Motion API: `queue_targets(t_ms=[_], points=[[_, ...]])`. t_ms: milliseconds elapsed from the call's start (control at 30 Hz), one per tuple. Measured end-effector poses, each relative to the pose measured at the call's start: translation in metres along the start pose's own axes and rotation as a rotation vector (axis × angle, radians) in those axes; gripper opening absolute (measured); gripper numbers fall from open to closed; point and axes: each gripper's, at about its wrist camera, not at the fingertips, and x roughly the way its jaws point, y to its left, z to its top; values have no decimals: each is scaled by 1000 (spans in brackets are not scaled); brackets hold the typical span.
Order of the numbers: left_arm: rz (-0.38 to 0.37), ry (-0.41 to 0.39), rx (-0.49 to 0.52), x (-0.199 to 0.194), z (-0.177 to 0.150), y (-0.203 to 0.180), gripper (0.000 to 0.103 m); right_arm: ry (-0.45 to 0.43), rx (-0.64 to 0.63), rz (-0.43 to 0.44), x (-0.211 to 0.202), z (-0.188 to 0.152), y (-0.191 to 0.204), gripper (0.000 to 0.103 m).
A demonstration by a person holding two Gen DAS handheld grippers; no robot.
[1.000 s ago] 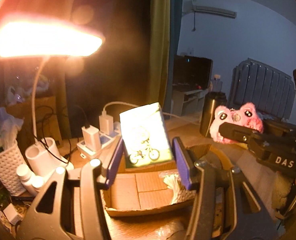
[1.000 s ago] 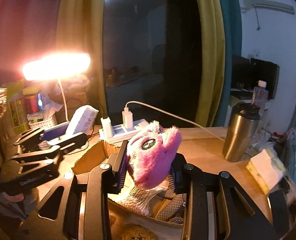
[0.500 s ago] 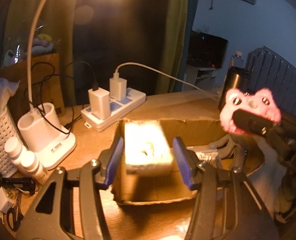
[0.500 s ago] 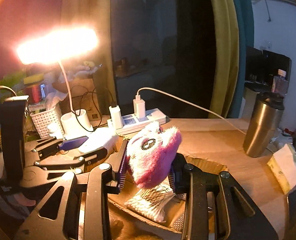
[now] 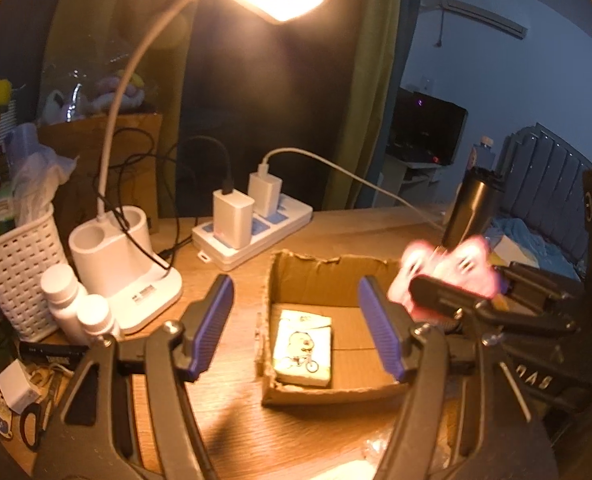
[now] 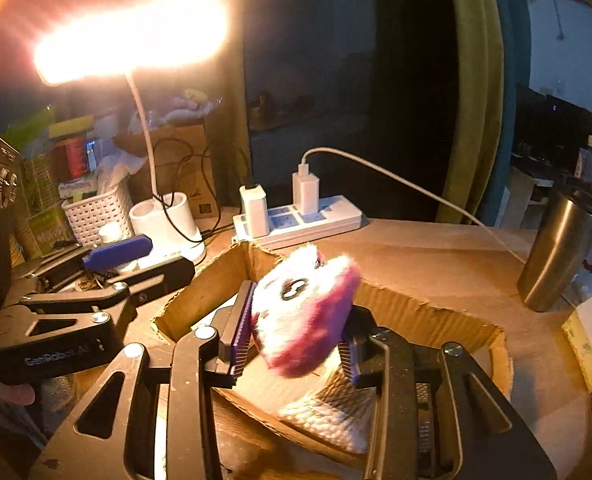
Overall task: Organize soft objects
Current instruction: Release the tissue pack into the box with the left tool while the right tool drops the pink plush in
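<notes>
My left gripper (image 5: 296,324) has just been opening, its jaws empty; the tissue pack (image 5: 303,347) lies in the box (image 5: 328,276) at twelve o'clock. My right gripper (image 6: 296,334), also just opening, has the pink plush (image 6: 304,308) between its jaws above that box, whether gripped I cannot tell.

The left gripper (image 5: 296,326) points forward and downward; its jaws have just been opening and stand wide apart with nothing between them. The right gripper (image 6: 302,334), tilted down likewise, has its jaws opening too, a pink plush toy (image 6: 304,312) between them.
</notes>
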Motion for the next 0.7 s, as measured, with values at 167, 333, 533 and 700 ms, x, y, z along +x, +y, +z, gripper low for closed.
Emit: queue_targets(t_ms=[167, 333, 533, 700], points=[[9, -15, -10, -5, 1, 4, 66, -2, -26, -22, 1, 2, 12, 61], [25, -50, -4, -17, 2, 2, 66, -31, -20, -55, -16, 4, 7, 61], [49, -82, 1, -39, 1, 1, 66, -57, -3, -84, -41, 1, 0, 61], [49, -103, 10, -58, -3, -7, 67, -76, 0, -92, -60, -3, 1, 61]])
